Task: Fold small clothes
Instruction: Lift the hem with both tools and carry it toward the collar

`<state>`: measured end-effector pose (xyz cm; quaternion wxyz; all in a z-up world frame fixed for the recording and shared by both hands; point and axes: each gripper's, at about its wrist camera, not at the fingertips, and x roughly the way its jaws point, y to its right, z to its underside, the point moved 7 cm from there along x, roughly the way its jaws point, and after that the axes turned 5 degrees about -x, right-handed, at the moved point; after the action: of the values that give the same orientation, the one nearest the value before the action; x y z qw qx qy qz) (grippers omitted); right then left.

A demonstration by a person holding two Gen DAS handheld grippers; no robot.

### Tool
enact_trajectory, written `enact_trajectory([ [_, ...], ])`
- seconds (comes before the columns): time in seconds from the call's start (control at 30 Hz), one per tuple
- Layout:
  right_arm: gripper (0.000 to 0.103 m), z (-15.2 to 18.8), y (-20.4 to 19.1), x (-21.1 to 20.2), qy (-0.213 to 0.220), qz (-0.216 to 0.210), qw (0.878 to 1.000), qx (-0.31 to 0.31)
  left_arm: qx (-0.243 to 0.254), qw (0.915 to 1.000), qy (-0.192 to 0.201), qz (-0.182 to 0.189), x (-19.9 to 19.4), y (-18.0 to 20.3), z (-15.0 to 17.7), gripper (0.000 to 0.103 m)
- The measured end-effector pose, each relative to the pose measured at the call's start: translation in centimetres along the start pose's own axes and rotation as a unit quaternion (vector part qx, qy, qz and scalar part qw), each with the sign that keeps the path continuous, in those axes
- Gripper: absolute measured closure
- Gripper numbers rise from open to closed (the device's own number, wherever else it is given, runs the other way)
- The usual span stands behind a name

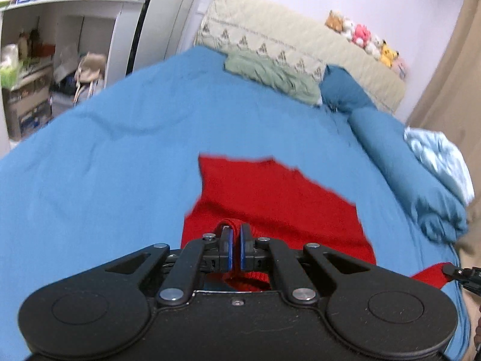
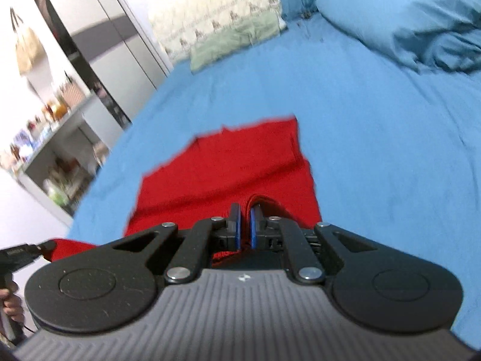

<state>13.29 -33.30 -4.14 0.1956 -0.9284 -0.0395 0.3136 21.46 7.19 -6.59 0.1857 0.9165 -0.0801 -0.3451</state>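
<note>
A small red knitted garment (image 1: 270, 198) lies on the blue bedsheet (image 1: 105, 165), its near edge lifted. My left gripper (image 1: 236, 230) is shut on a bunched fold of the red cloth at its near left corner. My right gripper (image 2: 245, 212) is shut on the red garment (image 2: 228, 162) at its near right corner. In the left wrist view the right gripper's tip (image 1: 451, 270) shows at the right edge, pinching a red corner. In the right wrist view the left gripper's tip (image 2: 45, 246) shows at the left edge, holding red cloth.
A blue duvet roll (image 1: 405, 162) and a light blue cloth (image 1: 439, 153) lie along the bed's right side. A green folded cloth (image 1: 270, 75) and a beige headboard cover (image 1: 300, 45) are at the far end. White shelves (image 1: 45, 45) stand to the left.
</note>
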Motion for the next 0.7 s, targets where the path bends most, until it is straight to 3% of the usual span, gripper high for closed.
enact_trajectory([
  [0.23, 0.082, -11.9, 0.2, 10.3, 0.042, 0.003, 0.999, -0.008, 0.019, 0.9984, 0.048, -0.024, 10.6, 2.7, -10.8, 0.099],
  [0.33, 0.082, -15.3, 2.1, 16.8, 0.041, 0.018, 0.999, -0.012, 0.023, 0.9978, 0.050, -0.037, 16.8, 2.1, -13.2, 0.099],
  [0.43, 0.082, -15.7, 4.9, 24.0, 0.021, 0.043, 0.999, -0.008, 0.021, 0.9975, 0.039, -0.055, 23.6, 0.3, -13.5, 0.099],
  [0.53, 0.082, -13.8, 7.3, 29.2, -0.003, 0.054, 0.999, 0.009, 0.008, 0.9972, 0.011, -0.073, 29.4, -1.7, -12.1, 0.099],
  [0.7, 0.082, -12.0, 9.7, 34.5, -0.014, 0.064, 0.998, 0.004, -0.009, 0.9973, -0.005, -0.073, 34.0, -3.7, -10.9, 0.099],
])
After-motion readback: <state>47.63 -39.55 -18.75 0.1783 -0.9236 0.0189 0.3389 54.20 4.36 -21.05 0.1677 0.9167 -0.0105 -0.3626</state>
